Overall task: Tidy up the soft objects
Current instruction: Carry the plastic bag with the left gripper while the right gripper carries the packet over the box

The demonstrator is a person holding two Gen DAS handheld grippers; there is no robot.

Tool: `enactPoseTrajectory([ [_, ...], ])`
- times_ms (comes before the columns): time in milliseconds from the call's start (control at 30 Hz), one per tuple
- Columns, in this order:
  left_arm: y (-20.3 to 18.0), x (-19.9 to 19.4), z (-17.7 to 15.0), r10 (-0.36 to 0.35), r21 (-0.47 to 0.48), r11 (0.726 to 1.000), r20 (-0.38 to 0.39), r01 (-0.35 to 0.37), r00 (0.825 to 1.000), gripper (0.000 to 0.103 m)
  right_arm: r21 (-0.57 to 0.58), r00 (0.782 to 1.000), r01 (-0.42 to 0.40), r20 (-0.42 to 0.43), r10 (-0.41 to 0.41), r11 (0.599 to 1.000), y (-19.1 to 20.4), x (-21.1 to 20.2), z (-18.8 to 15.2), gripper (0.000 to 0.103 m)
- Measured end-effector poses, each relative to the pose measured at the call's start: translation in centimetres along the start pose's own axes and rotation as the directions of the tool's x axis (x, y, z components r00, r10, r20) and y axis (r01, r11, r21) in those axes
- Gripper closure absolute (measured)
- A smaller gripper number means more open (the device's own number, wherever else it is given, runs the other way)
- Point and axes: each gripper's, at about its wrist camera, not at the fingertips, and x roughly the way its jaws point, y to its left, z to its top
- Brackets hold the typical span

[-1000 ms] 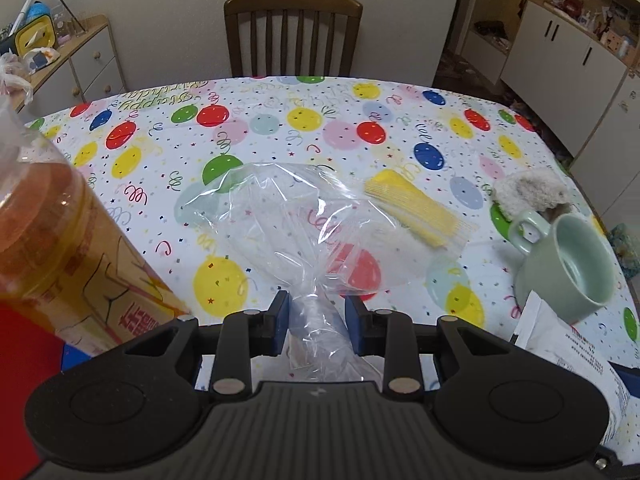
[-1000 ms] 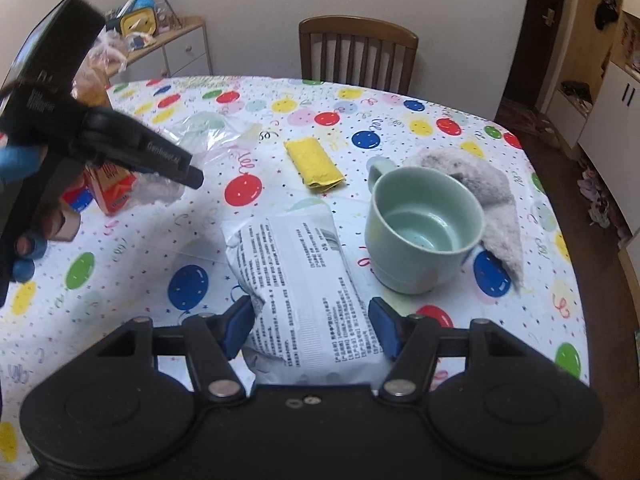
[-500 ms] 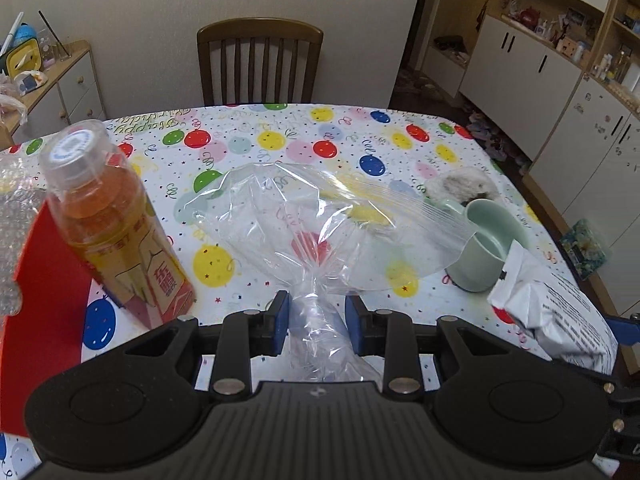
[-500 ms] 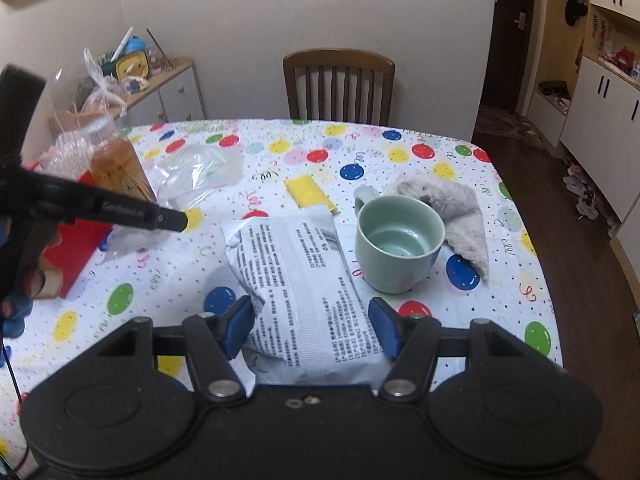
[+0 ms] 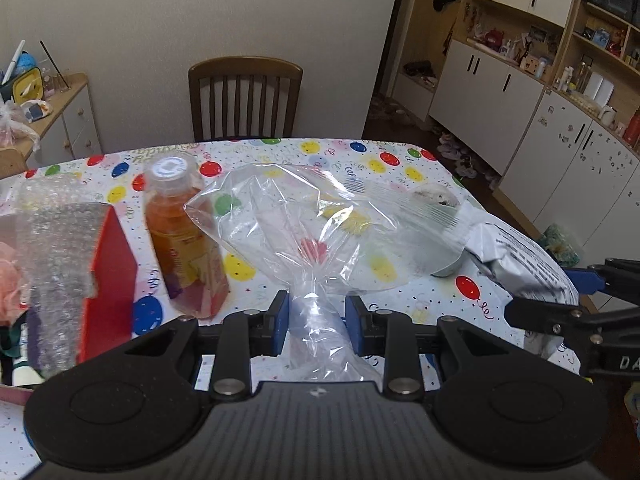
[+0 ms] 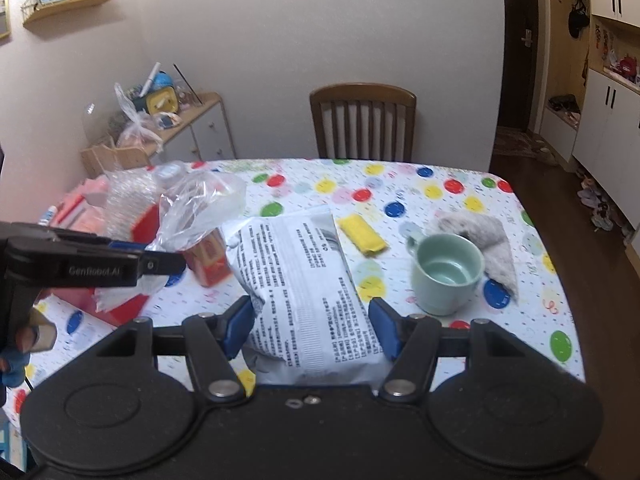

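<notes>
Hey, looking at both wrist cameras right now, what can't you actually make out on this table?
- Printed text on the white pouch, right wrist view: too small to read.
- Green mug, left wrist view: almost all hidden behind the clear zip bag.
- Juice bottle, right wrist view: mostly covered by that bag and the left gripper.
- Bag's gathered end, left wrist view: hidden behind the gripper body.

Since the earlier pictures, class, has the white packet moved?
Yes. The white packet, clamped in the right gripper, has risen off the table: against the green mug, which stayed put, it now hangs higher and further back.
</notes>
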Motion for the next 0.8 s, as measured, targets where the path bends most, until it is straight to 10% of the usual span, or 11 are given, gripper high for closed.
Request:
enactPoseTrajectory([
  [800,18.9,-9.7,-2.7,0.110,-0.060,0.992,0.042,-0.107,0.993,0.073,-0.101,0.992,-0.119,0.017,0.121,0.988,19.6,4.6,4.0,0.041],
])
